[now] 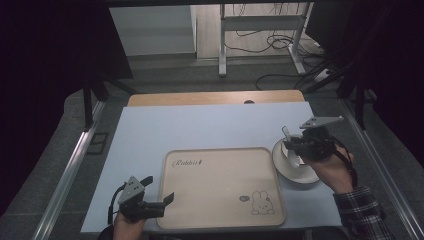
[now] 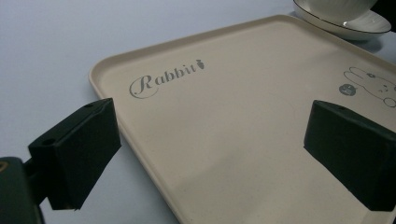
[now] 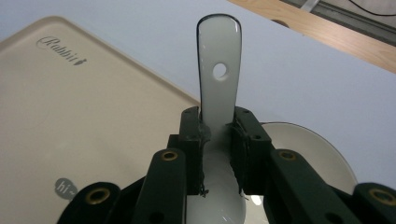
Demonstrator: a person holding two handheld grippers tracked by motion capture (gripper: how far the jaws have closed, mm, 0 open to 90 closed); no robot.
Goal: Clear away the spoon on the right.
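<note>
The right gripper has its jaws clamped on the neck of a white spoon, whose long handle runs straight out ahead of the jaws, above the saucer just right of the tray. The left gripper waits at the tray's left edge, jaws apart and empty, on the counter.

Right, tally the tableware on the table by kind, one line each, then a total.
Tray: 1
Spoon: 1
Saucer: 1
Cup: 1
Total: 4
</note>
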